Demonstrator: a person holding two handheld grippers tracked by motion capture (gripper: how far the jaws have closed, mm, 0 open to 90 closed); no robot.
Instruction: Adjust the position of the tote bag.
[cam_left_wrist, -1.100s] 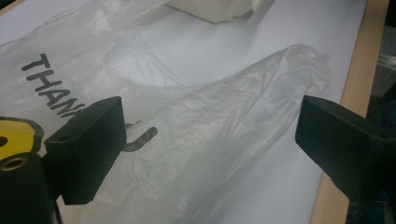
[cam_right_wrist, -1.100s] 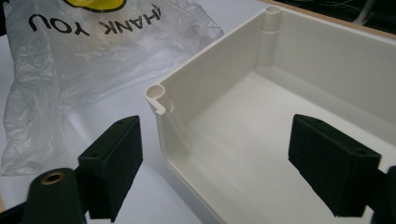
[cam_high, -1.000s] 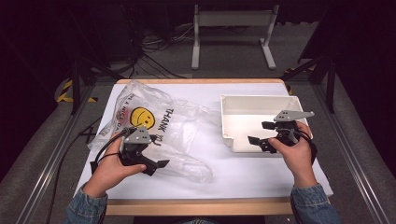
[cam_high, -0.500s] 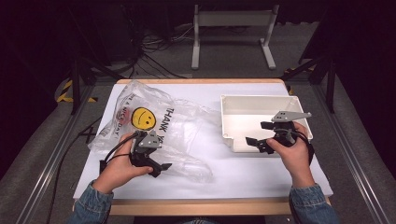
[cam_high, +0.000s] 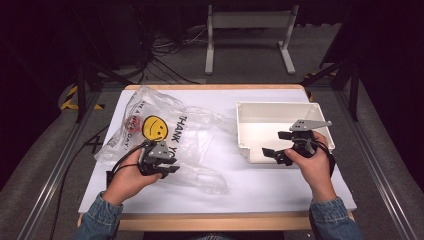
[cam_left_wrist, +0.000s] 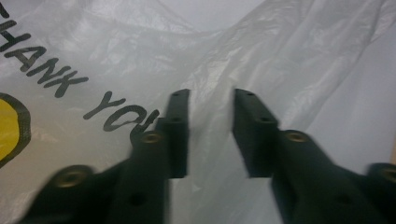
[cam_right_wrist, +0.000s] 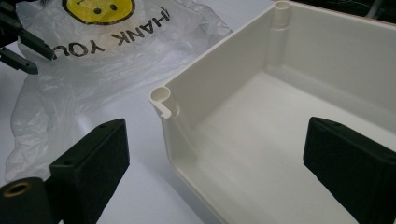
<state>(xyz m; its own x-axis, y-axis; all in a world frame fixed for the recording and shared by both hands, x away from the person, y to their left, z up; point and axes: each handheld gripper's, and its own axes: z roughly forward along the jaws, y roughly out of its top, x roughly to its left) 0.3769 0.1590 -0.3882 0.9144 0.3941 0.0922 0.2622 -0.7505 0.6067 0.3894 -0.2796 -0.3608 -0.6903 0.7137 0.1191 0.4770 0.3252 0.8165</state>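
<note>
1. The left gripper (cam_left_wrist: 210, 135) had just been closing; a fold of the clear plastic bag (cam_high: 195, 135), lying left of centre, sat between its narrowed, still unclenched jaws.
2. The right gripper (cam_high: 282, 145) stood released, straddling the white bin's (cam_high: 250, 107) near corner.

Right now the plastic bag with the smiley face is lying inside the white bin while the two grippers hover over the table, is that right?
Not quite. The plastic bag lies flat on the table, to the left of the white bin, not inside it; the high view shows the bin holding nothing. The left gripper is over the bag and the right gripper is at the bin's near corner.
</note>
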